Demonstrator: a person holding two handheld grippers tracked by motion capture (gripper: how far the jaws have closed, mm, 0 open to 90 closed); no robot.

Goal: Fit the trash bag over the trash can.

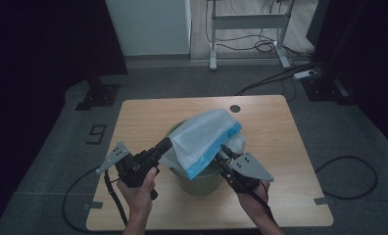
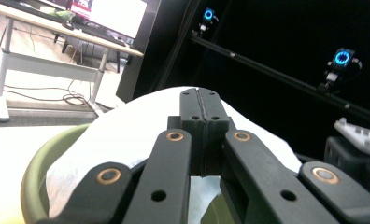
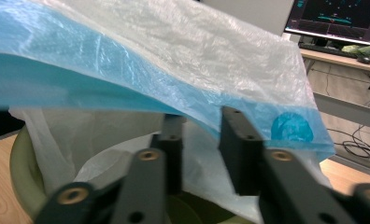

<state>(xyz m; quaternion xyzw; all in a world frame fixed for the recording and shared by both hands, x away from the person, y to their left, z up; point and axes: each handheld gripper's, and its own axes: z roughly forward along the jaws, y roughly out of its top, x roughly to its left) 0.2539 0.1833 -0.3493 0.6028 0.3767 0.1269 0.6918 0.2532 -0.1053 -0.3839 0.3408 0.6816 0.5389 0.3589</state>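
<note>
- The table (image 1: 280, 147) is a light wooden top on a grey carpeted floor (image 1: 50, 161); a white desk frame (image 1: 248, 22) with loose cables stands beyond it.
- A green bin (image 1: 199, 181) stands upright near the front middle of the table, between the two hands. In the left gripper view its rim (image 2: 33, 177) curves along the lower left.
- A thin plastic bag (image 1: 206, 134), whitish with a blue band (image 1: 216, 149) along its edge, is draped over the bin's mouth and lifted above the rim, sloping up toward the far right. In the right gripper view the bag (image 3: 183, 51) stretches overhead like a canopy, and more white film hangs down inside the bin (image 3: 19, 168).
- The left hand-held gripper (image 1: 163, 145) comes in from the left at the bin's rim. In the left gripper view its jaws are clenched tight together, with the bag's white film (image 2: 127, 130) gathered around the tips.
- The right hand-held gripper (image 1: 223, 152) sits at the bin's right side under the blue band. Its jaws stand partly apart with the blue edge (image 3: 202, 114) lying between them; whether the pads press on the film I cannot tell.
</note>
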